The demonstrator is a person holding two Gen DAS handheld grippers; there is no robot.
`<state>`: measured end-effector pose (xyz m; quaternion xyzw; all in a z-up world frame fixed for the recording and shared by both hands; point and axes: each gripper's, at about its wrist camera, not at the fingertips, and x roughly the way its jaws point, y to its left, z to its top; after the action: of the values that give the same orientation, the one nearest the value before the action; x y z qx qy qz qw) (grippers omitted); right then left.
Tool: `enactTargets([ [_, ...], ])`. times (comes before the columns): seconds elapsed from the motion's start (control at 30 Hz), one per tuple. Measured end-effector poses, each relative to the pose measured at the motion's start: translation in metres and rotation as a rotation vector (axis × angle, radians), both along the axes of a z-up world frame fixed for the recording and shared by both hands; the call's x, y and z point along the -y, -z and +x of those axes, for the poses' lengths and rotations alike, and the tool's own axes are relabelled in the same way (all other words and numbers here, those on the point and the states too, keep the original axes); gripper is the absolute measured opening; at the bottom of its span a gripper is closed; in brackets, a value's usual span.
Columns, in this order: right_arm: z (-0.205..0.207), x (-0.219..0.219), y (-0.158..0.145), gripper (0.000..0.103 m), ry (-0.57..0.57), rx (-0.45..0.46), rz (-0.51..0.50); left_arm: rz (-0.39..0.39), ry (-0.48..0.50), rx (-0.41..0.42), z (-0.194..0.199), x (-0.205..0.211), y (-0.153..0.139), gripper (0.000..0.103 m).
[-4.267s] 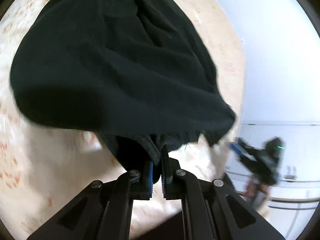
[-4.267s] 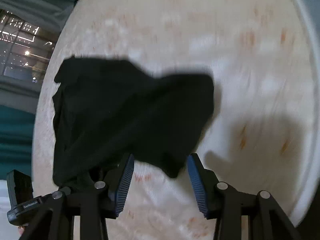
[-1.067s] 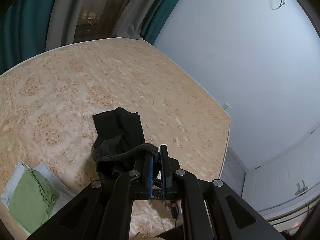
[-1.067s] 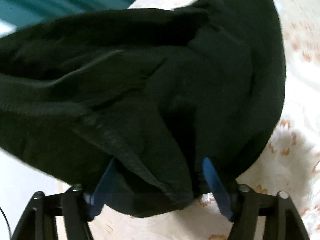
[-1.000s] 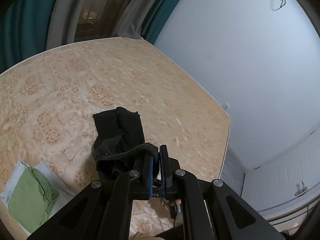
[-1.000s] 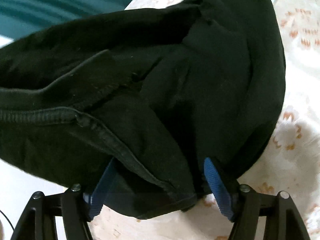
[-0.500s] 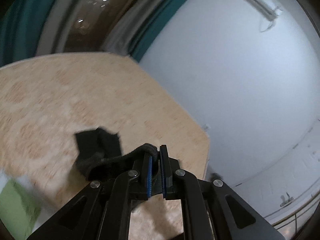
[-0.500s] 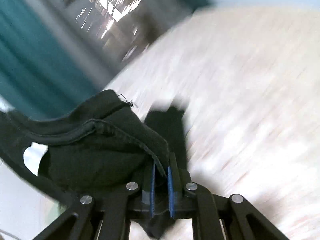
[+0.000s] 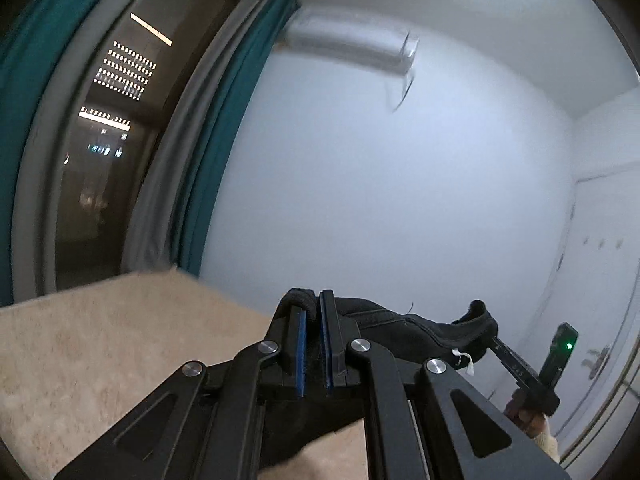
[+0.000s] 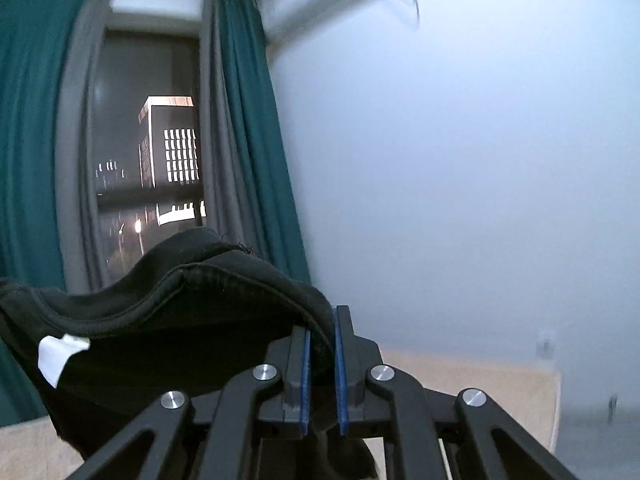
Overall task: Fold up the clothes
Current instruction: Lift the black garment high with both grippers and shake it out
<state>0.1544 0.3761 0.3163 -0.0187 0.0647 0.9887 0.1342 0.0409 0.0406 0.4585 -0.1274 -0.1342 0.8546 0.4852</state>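
A black garment hangs in the air, stretched between both grippers above the beige patterned bed. My left gripper is shut on one end of its thick hem. In the left wrist view the cloth runs right to my right gripper, held by a hand. In the right wrist view my right gripper is shut on the hem of the black garment, which spreads to the left and shows a white label. The garment's lower part hangs hidden below the fingers.
Both views face a white wall with an air conditioner near the ceiling. A dark window with teal curtains stands at the left. A white door with a handle is at the far right. The bed's far edge lies below.
The right gripper closed on the garment's hem. Both grippers rose and tipped up to level, lifting the black garment off the bed. The views swung from the bed to the wall.
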Motion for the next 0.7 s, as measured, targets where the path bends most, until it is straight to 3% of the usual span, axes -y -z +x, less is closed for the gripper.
enactTargets([
  [0.13, 0.053, 0.02, -0.049, 0.008, 0.003, -0.135, 0.085, 0.047, 0.006, -0.058, 0.03, 0.027, -0.027, 0.005],
  [0.27, 0.073, 0.042, -0.058, 0.008, 0.002, -0.162, 0.131, 0.055, 0.027, -0.048, 0.041, 0.042, -0.032, 0.005],
  [0.47, 0.06, 0.028, -0.027, 0.008, 0.001, -0.052, 0.079, -0.044, 0.05, 0.079, 0.002, 0.006, -0.003, 0.005],
  [0.7, -0.053, -0.043, 0.047, 0.008, 0.038, 0.193, -0.022, -0.21, -0.004, 0.288, -0.108, -0.101, 0.08, 0.005],
])
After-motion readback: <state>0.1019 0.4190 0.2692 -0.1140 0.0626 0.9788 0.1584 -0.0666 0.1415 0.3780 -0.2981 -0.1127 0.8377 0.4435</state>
